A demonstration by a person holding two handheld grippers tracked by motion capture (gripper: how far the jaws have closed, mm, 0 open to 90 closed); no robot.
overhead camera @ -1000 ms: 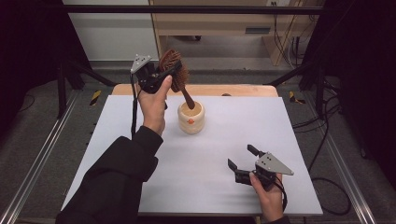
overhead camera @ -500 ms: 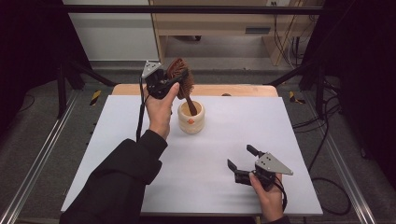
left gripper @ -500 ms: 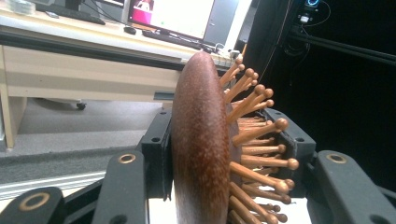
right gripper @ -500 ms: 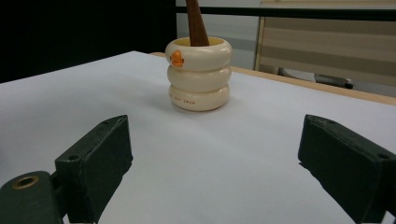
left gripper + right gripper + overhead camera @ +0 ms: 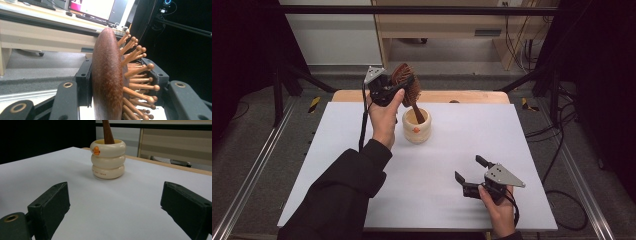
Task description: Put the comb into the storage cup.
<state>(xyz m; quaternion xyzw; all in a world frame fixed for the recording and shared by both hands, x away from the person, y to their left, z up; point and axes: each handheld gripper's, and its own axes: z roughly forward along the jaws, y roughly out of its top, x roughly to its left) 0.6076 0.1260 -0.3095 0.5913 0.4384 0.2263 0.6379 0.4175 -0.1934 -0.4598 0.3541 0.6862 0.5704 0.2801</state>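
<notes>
Left tool [image 5: 398, 89] is clamped across the head of the wooden hairbrush [image 5: 406, 80]. In the left gripper view one pad sits flat on the smooth domed back and the other presses in among the ball-tipped pins [image 5: 140, 75], so the jaws stand about half closed rather than fully. I hold it by the head because that is the widest, stiffest part, and it leaves the handle free to point down.

The brush is tilted, head up and toward the far edge. Its handle [image 5: 417, 111] runs down into the mouth of the cream ringed cup [image 5: 417, 127]. From the right gripper view the handle [image 5: 108, 131] passes the rim; I cannot see whether its tip rests on the bottom. The tilt seems to follow from my wrist coming in from the near left side.

The cup stands upright on the white tabletop [image 5: 337, 150], toward the far middle, with its orange mark facing the near right. It is free-standing, nothing steadies it.

Right tool [image 5: 472, 176] hovers low over the near right of the tabletop, well apart from the cup, jaws wide and empty. I judge it is parked there to stay clear, yet aimed at the cup in case it tips.

Judgement: insertion is in hand, release not yet made.
</notes>
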